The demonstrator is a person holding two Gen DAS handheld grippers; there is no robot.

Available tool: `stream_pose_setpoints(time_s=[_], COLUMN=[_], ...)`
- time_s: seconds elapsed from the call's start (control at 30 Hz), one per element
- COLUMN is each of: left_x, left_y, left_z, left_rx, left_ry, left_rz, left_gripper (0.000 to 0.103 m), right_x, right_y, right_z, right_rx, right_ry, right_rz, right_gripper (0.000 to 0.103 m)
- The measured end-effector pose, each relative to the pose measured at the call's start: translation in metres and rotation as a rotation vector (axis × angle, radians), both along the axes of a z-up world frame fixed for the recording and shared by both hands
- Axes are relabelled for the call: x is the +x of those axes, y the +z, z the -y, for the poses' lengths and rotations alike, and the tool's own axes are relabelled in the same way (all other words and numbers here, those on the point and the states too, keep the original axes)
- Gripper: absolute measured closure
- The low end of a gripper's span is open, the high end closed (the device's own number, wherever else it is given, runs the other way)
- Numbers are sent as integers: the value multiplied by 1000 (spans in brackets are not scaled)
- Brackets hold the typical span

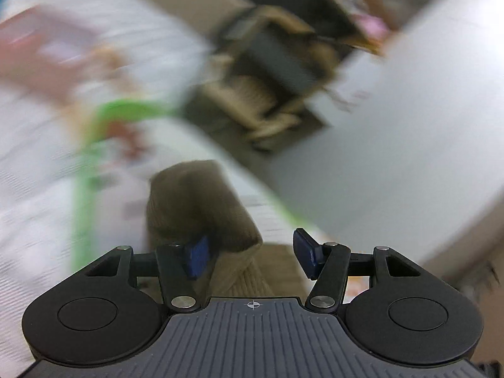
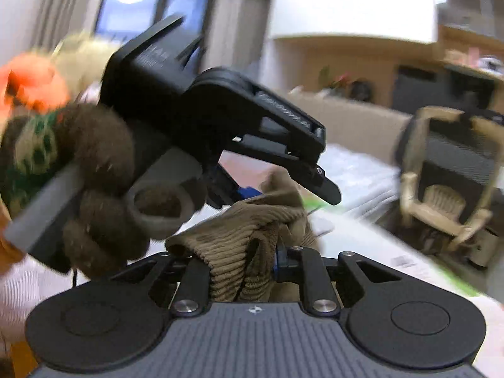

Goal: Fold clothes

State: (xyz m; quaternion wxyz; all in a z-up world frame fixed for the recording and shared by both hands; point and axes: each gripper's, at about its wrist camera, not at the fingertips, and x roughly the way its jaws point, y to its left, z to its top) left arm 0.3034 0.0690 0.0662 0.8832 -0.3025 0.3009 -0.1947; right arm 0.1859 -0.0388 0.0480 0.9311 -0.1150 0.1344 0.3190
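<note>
The right tongs (image 2: 242, 267) are clamped on a bunched fold of the brown corduroy garment (image 2: 239, 239), which rises between the two fingers and spreads up toward the left tongs (image 2: 267, 189). The left tongs (held by a hand in a fuzzy brown glove (image 2: 104, 189)) stand wide apart in the left wrist view, one blue pad (image 1: 197, 256) touching the cloth's edge, the other clear of it. Beneath lies what seems a white, green-edged worktop (image 1: 47, 189), heavily blurred.
</note>
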Motion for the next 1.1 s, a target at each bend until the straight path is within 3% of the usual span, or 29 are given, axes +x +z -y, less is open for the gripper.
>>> stream_pose_setpoints(time_s=[0.07, 0.17, 0.2, 0.3, 0.37, 0.43, 0.47, 0.57, 0.67, 0.8, 0.93, 1.0, 1.1], left_x=[10, 15, 11, -3, -8, -9, -8, -6, -6, -1, -10, -18, -24], left_y=[22, 58, 68, 76, 61, 36, 20, -27, -62, -79, -89, -90, -87], left_z=[38, 87, 98, 109, 111, 111, 111, 105, 97, 107, 125, 133, 128], left_rx=[-26, 8, 30, 153, 265, 343, 363, 376, 374, 409, 482, 523, 513], left_ry=[-100, -202, -221, -195, -137, -109, -106, -110, -124, -170, -217, -228, -253], left_rz=[66, 169, 211, 279, 243, 157, 107, -38, -126, -131, -98, -74, -72], left_gripper=[28, 16, 9, 7, 7, 6, 6, 6, 7, 7, 5, 5, 5], right_x=[0, 9, 15, 44, 59, 71, 75, 76, 64, 53, 102, 137, 185], right_y=[18, 24, 19, -9, -29, -45, -50, -42, -12, 30, 40, 18, -23], right_z=[41, 106, 126, 174, 193, 201, 204, 216, 214, 199, 141, 127, 116], right_rx=[67, 110, 111, 133, 153, 153, 158, 166, 155, 139, 109, 66, -8], right_ry=[-76, -237, -291, -403, -449, -494, -510, -555, -519, -421, -239, -256, -324], right_rz=[26, 18, -12, -215, -318, -380, -401, -375, -240, -71, -127, -211, -335], right_gripper=[87, 87, 87, 86, 81, 64, 62, 53, 53, 53, 53, 53, 51])
